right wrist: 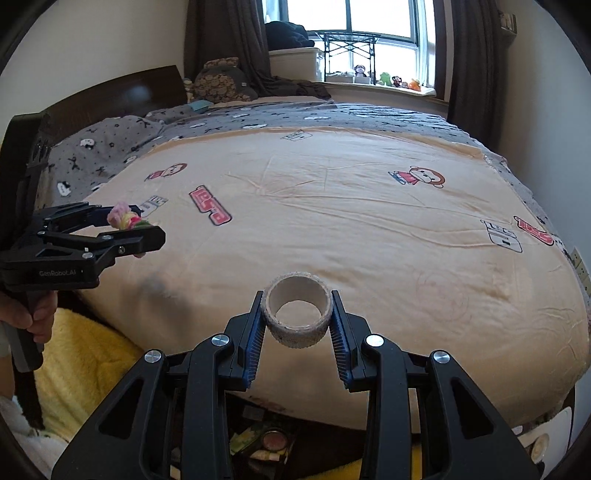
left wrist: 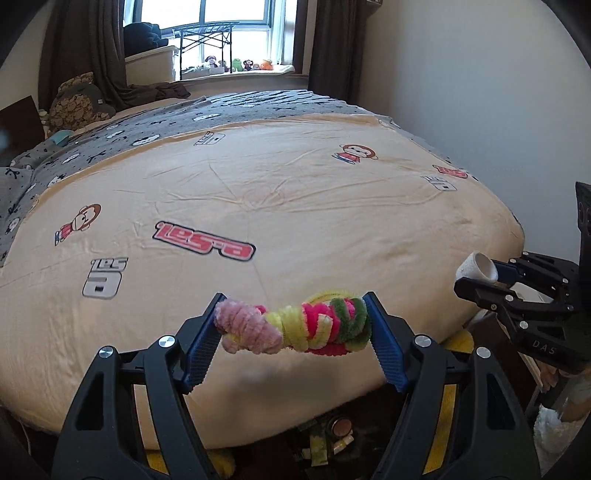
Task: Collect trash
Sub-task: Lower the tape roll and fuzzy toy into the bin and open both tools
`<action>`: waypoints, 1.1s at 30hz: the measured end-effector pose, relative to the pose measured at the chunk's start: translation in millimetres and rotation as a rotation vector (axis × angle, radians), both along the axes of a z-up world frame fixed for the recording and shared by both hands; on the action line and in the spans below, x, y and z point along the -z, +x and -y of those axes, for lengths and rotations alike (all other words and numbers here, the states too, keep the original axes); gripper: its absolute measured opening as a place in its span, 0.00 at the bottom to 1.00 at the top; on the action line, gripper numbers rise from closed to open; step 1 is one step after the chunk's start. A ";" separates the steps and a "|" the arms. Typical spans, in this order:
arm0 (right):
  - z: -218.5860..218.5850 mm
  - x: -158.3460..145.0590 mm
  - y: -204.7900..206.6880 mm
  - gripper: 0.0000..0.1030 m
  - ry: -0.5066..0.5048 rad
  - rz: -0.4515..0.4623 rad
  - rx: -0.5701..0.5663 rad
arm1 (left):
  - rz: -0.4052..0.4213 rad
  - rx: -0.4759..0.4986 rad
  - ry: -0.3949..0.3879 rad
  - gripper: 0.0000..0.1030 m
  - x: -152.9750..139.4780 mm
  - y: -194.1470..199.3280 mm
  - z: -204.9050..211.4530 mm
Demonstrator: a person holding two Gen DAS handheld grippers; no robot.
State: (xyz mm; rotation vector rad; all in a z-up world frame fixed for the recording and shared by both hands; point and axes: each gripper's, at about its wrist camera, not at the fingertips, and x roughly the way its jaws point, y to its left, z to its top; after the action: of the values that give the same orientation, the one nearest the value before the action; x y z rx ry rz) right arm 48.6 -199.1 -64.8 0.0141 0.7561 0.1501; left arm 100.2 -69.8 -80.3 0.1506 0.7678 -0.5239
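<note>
Cream bedding printed with cartoon monkeys and red logos covers the bed (left wrist: 295,192), with a grey patterned blanket (left wrist: 147,125) beyond it and a window (left wrist: 221,33) flanked by dark curtains at the far end. From the left wrist view, the left gripper (left wrist: 293,332) hangs over the near edge of the bed, its blue pads (left wrist: 201,343) pressed against either end of a twisted bundle of pipe cleaners (left wrist: 291,325) in pink, yellow, magenta and green; the bundle spans the whole gap between the jaws, which stand fairly wide and clamp it off the bedding. To the right of these jaws and a little farther forward, the right gripper (left wrist: 491,280) shows side on, with a white cardboard ring (left wrist: 478,267) caught at its tip. Below the jaws, past the mattress edge, lie a yellow towel (left wrist: 456,341) and some small clutter on the floor. From the right wrist view, the right gripper (right wrist: 297,317) holds the cardboard ring (right wrist: 297,314) between its pads, the open hole facing the camera, the jaws at a middling width and touching the ring on both sides, above the cream bedding (right wrist: 351,221). Off to the left of these jaws, the left gripper (right wrist: 138,227) appears side on with the pipe cleaners (right wrist: 123,218) at its tip, and a hand (right wrist: 31,314) grips its handle over the yellow towel (right wrist: 81,365).
</note>
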 end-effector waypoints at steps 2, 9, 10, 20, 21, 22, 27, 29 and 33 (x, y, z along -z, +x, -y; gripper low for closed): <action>-6.6 3.2 -17.1 0.33 0.002 0.001 -0.011 | -0.011 0.009 -0.006 0.68 8.1 -21.0 -3.6; -19.7 32.7 -49.8 0.33 0.051 -0.075 -0.024 | -0.118 0.057 0.011 0.68 60.3 -70.3 -10.0; -20.9 40.8 -51.3 0.33 0.061 -0.099 -0.024 | -0.142 0.062 0.018 0.68 70.9 -73.0 -9.9; -33.8 123.3 -50.7 0.33 0.127 -0.314 0.017 | -0.366 0.062 0.094 0.68 171.3 -71.4 -5.3; -34.4 131.4 -49.2 0.33 0.131 -0.335 0.021 | -0.381 0.062 0.101 0.68 178.5 -70.5 -4.6; -35.2 139.5 -47.8 0.33 0.133 -0.356 0.026 | -0.400 0.064 0.108 0.68 187.2 -69.5 -3.8; -37.1 172.3 -38.9 0.33 0.143 -0.440 0.053 | -0.489 0.069 0.135 0.68 225.4 -65.4 -1.0; -38.5 184.4 -35.9 0.33 0.154 -0.473 0.058 | -0.521 0.073 0.147 0.68 239.0 -64.3 1.8; -43.6 200.2 -32.3 0.33 0.171 -0.520 0.063 | -0.562 0.081 0.147 0.68 250.8 -62.2 2.9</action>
State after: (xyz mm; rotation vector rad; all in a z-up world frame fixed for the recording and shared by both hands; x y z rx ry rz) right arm 16.3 -155.6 -265.0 0.2468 1.2585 0.1525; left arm 38.0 -72.7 -331.2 0.1737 1.3547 -0.5939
